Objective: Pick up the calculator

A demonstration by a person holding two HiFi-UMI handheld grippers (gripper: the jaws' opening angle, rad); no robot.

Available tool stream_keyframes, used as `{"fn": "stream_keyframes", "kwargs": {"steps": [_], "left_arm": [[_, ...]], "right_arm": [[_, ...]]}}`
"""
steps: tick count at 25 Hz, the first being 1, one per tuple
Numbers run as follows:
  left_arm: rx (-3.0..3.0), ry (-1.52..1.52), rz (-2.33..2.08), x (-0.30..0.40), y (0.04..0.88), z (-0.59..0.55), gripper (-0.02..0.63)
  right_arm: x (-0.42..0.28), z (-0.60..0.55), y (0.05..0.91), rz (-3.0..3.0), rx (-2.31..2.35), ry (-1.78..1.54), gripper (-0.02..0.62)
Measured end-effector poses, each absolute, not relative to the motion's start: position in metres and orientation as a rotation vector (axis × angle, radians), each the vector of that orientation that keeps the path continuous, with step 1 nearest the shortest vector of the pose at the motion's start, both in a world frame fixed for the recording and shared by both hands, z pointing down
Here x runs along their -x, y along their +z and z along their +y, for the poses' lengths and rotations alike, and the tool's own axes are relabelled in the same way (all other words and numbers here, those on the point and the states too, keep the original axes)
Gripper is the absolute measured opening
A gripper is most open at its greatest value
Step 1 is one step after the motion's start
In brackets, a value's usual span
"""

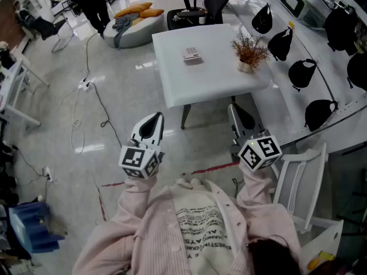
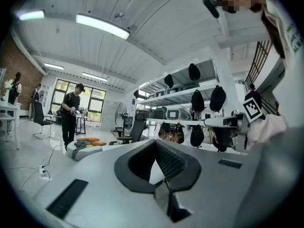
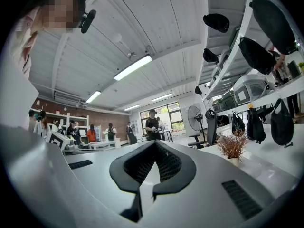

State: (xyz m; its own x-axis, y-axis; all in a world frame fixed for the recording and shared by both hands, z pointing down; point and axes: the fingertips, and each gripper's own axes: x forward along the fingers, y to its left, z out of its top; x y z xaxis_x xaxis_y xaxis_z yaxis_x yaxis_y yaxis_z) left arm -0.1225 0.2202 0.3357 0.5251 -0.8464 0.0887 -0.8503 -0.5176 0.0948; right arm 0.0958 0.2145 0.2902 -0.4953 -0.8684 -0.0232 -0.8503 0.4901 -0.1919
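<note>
The calculator (image 1: 192,54) lies flat near the middle of the white table (image 1: 178,79), left of a small dried plant in a pot (image 1: 249,53). Both grippers are held level in front of the person, over the floor and short of the table's near edge. The left gripper (image 1: 153,119) has its jaws closed together with nothing between them, as its own view (image 2: 156,144) shows. The right gripper (image 1: 235,110) is also shut and empty (image 3: 153,145). The calculator does not show in either gripper view; the plant (image 3: 232,146) does.
A black office chair (image 1: 203,4) and a grey beanbag with orange cushions (image 1: 135,22) stand beyond the table. Shelving with black bags (image 1: 304,73) runs along the right. A white chair (image 1: 298,176) is beside the right gripper. Cables (image 1: 92,96) trail over the floor at left.
</note>
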Motion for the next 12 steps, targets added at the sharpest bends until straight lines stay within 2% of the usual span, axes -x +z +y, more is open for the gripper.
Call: {"fn": "stream_keyframes", "kwargs": {"steps": [12], "left_arm": [[-2.612, 0.041, -1.484, 0.117, 0.336, 0.233, 0.002]], "right_arm": [[-0.103, 0.224, 0.295, 2.618, 1.513, -0.261, 0.003]]}}
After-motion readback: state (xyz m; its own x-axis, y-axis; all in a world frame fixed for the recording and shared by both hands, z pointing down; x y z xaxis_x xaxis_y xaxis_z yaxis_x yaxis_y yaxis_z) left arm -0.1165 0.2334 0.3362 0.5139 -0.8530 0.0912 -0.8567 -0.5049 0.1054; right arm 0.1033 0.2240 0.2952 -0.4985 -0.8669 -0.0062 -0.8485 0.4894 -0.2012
